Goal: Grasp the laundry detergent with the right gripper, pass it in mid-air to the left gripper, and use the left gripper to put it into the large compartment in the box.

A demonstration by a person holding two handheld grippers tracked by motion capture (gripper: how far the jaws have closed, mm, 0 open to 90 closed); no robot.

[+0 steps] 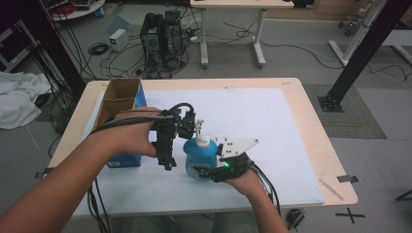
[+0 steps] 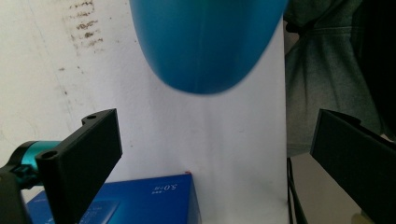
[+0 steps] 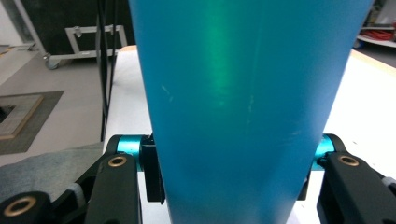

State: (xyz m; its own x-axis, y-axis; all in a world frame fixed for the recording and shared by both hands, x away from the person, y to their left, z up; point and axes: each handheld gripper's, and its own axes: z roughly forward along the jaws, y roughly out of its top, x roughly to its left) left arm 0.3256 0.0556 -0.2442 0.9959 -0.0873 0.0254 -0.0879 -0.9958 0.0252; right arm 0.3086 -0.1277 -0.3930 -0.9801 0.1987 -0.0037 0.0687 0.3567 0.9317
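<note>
The right tongs (image 1: 206, 171) are clamping the blue bottle (image 1: 200, 153) low on its body; in the right gripper view the bottle (image 3: 243, 107) is sitting squarely between the two jaws, pressed on both sides. The left tongs (image 1: 167, 162) are hanging open just beside the bottle, on the side away from the right tongs, with nothing between the jaws; in the left gripper view the bottle (image 2: 205, 42) is floating ahead of the spread jaws, not yet between them. The white pump top (image 1: 200, 132) is rising above the bottle, close to the left hand (image 1: 133, 138).

The step in hand is probably bringing the left tongs onto the bottle while the right tongs are steadying it. To do it well, the right tongs should be keeping a firm, level squeeze so the smooth plastic is not slipping or tilting, and the left tongs should be centring on their target before closing.

Farther out from the left tongs a blue box (image 1: 124, 104) is standing open on the white sheet (image 1: 272, 126) covering the table (image 1: 311, 116); its edge (image 2: 140, 198) is lying just below the left jaws, so the approach needs to be staying clear of it.
</note>
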